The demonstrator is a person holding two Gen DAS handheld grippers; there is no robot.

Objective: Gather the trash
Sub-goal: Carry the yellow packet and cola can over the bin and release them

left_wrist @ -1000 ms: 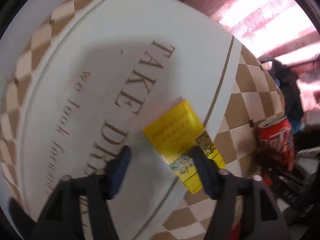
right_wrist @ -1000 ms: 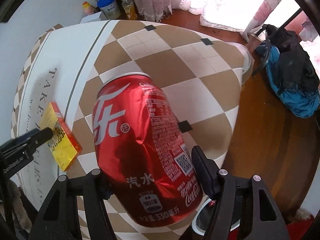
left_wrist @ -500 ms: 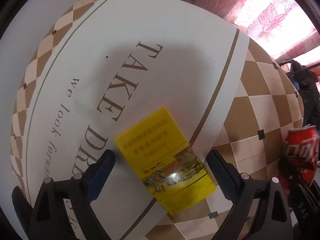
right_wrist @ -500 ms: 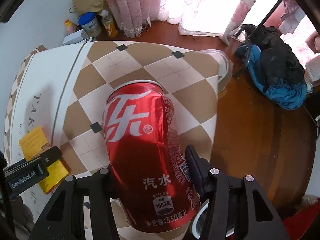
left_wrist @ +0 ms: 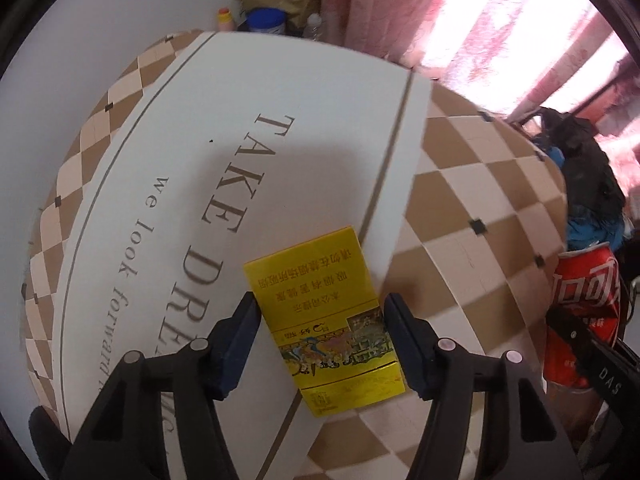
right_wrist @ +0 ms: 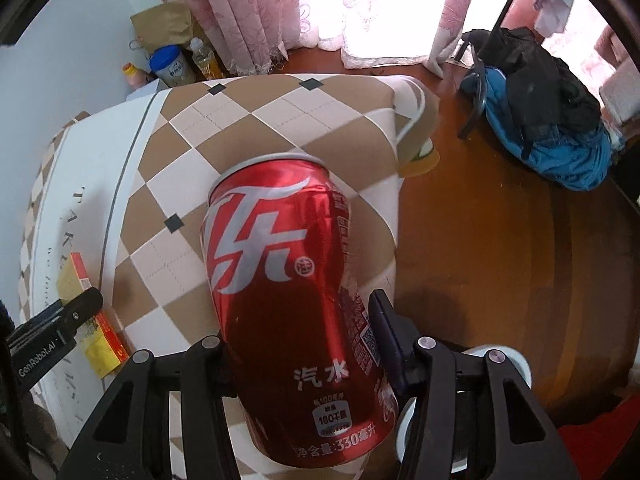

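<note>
Red soda can (right_wrist: 294,316) — dented on its side wall, white lettering, held up above the table edge between the two fingers of the right gripper (right_wrist: 304,344). Both pads press the can's lower half; grip is firm on it. The can stands roughly upright in the view, its top rim pointing away from the camera. In the left wrist view the same can shows at the far right edge, with a black gripper finger crossing its lower part.

Yellow carton (left_wrist: 326,320) — a flat pack with printed characters and a picture band — lies face up on the tablecloth (left_wrist: 304,128), straddling the grey line where the white lettered panel meets the brown-and-cream diamond pattern. The left gripper (left_wrist: 320,340) is spread around it: one finger just beside each long edge, a thin gap visible on the left side, contact on the right side cannot be told. Jaws apart, nothing clamped. From the right wrist view the carton sits at the left, partly behind the left gripper's finger.

Beyond the table: a white round bin rim (right_wrist: 516,360) low behind the right gripper, wooden floor (right_wrist: 500,220), a blue and black bag (right_wrist: 552,120) near the pink curtains (right_wrist: 248,8). A brown paper bag (right_wrist: 164,26), a blue-lidded tub (right_wrist: 172,64) and small bottles stand at the table's far corner.
</note>
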